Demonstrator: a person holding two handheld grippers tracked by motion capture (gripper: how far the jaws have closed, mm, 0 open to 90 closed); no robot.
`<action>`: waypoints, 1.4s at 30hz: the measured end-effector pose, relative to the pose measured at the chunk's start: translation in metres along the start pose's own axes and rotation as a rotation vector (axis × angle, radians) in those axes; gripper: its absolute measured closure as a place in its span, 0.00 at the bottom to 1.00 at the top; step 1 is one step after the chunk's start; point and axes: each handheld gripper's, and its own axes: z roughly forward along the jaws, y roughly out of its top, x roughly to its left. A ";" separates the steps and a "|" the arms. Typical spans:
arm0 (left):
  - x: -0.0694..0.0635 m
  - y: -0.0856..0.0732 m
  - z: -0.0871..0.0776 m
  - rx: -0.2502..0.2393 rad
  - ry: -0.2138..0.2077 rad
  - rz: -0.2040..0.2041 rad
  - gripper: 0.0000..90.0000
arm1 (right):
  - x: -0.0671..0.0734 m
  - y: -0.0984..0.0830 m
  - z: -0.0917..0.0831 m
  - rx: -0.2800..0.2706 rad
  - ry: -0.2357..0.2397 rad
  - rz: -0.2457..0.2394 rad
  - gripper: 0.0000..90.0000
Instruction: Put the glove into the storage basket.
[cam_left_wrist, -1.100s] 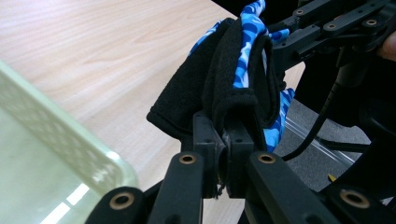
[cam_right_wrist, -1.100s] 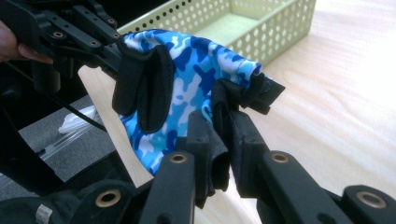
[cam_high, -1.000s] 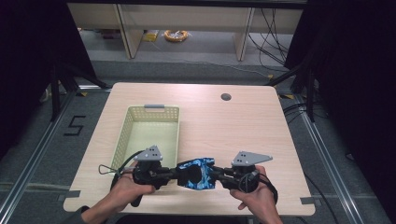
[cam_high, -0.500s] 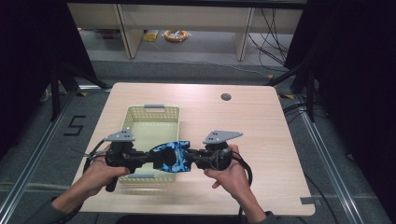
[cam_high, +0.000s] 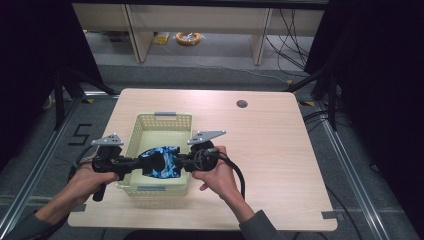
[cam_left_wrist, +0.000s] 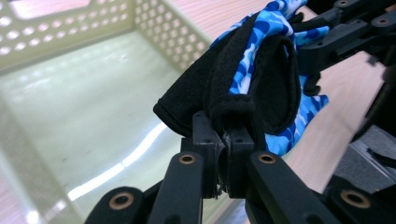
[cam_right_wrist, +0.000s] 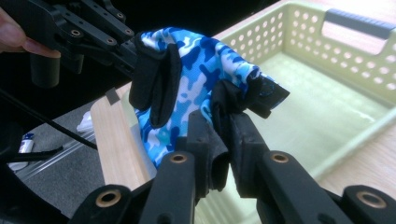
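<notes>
- High view: a blue-and-white camouflage fabric glove with black trim (cam_high: 159, 163) hung over the near half of the pale green perforated plastic basket (cam_high: 162, 123), stretched between the two grippers.
- The left gripper (cam_high: 134, 162) reached in level from the basket's left side and pinched the glove's left end; the person's left hand (cam_high: 95, 175) gripped its handle just outside the basket's left wall, forearm running back past the near edge of the light wooden table (cam_high: 270, 150).
- The right gripper (cam_high: 181, 161) came in level from the basket's right side and pinched the glove's other end; the right hand (cam_high: 216, 172) sat just right of the basket's near right corner, wrist angled back.
- Left gripper view: the jaws were pressed together on a black hem of the glove (cam_left_wrist: 261, 79), which rose above the fingertips with the basket's floor (cam_left_wrist: 84, 116) behind and below it; the right gripper (cam_left_wrist: 322, 49) held the far end.
- Right gripper view: the jaws clamped a black fold of the glove (cam_right_wrist: 196, 88), with cloth bunched between them; the basket (cam_right_wrist: 327, 84) lay to the right and beneath, and the left gripper (cam_right_wrist: 130, 49) gripped the glove's far edge.
</notes>
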 end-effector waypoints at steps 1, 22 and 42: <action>0.004 -0.002 0.000 0.014 0.016 -0.005 0.95 | 0.000 0.000 0.004 0.002 0.001 0.006 0.89; 0.028 -0.025 0.020 0.155 0.048 -0.028 0.95 | -0.005 -0.017 0.060 0.185 -0.031 0.016 0.89; 0.033 -0.015 0.013 0.257 0.099 0.019 0.69 | -0.005 -0.020 0.074 0.313 -0.072 -0.024 0.87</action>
